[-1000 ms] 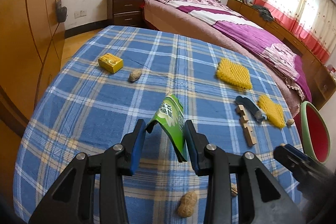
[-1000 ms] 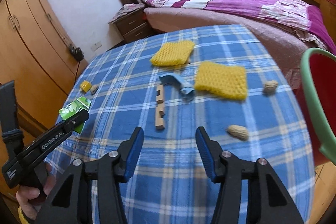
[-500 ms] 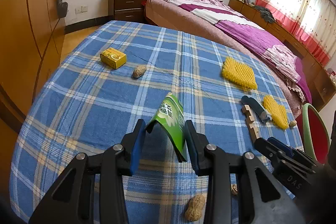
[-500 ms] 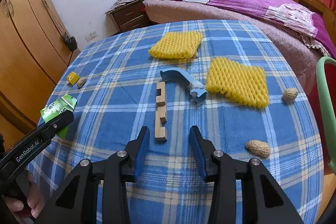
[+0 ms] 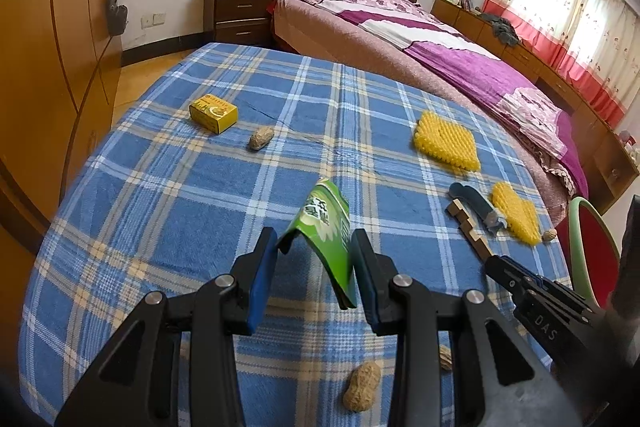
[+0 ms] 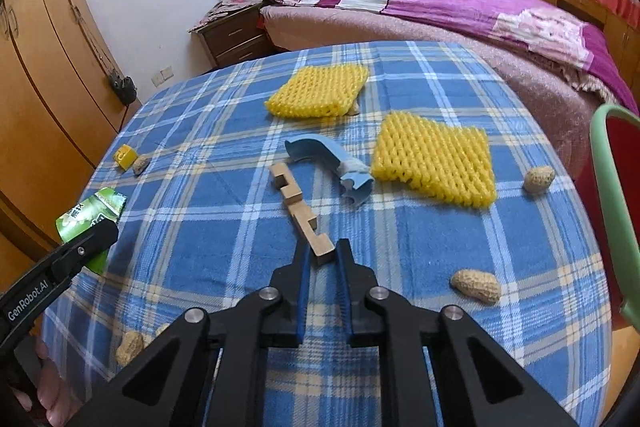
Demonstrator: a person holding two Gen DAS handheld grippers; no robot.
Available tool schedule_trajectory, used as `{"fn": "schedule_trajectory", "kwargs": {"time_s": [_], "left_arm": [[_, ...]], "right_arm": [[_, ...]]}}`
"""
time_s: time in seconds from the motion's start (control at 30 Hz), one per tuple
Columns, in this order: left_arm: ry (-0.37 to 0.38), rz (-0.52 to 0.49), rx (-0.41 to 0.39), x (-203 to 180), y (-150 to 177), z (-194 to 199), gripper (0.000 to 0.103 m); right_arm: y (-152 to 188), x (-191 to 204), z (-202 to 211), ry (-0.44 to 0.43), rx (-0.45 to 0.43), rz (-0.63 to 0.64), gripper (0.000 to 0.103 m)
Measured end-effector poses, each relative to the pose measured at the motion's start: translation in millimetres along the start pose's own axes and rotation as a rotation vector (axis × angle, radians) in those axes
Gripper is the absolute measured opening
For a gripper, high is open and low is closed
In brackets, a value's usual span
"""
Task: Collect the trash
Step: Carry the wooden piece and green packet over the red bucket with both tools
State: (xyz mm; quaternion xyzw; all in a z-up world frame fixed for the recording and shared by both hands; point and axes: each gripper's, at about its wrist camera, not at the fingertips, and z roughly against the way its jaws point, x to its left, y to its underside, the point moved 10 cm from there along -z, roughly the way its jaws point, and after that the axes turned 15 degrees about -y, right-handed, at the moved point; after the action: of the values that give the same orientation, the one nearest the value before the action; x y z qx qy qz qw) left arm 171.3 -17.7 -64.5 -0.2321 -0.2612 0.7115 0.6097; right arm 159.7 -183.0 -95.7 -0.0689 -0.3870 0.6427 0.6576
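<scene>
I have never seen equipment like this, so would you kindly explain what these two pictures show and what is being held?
A person holds a pair of hand-operated tongs in each hand; no robot arm is involved. A camera on each pair looks forward along its fingers, giving the two views. The left tongs hold a green wrapper above the table. The right tongs have closed on the near end of a notched wooden piece. On the blue checked tablecloth lie two yellow foam nets, a blue plastic piece, several peanuts and a small yellow box. A red bin with a green rim stands at the right edge.
</scene>
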Motion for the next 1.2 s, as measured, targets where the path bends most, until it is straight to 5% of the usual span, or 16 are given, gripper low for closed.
{"fn": "schedule_trajectory", "kwargs": {"time_s": [0.33,1.2], "left_arm": [[0.022,-0.02,-0.016,-13.1,0.5,16.1,0.039],[0.179,-0.153,-0.021,-101.3,16.0,72.8,0.038]], "right_arm": [[12.2,-8.5,26.8,-0.055,-0.027,-0.078,0.014],[12.9,-49.4,160.5,-0.074,-0.278,-0.153,0.014]]}}
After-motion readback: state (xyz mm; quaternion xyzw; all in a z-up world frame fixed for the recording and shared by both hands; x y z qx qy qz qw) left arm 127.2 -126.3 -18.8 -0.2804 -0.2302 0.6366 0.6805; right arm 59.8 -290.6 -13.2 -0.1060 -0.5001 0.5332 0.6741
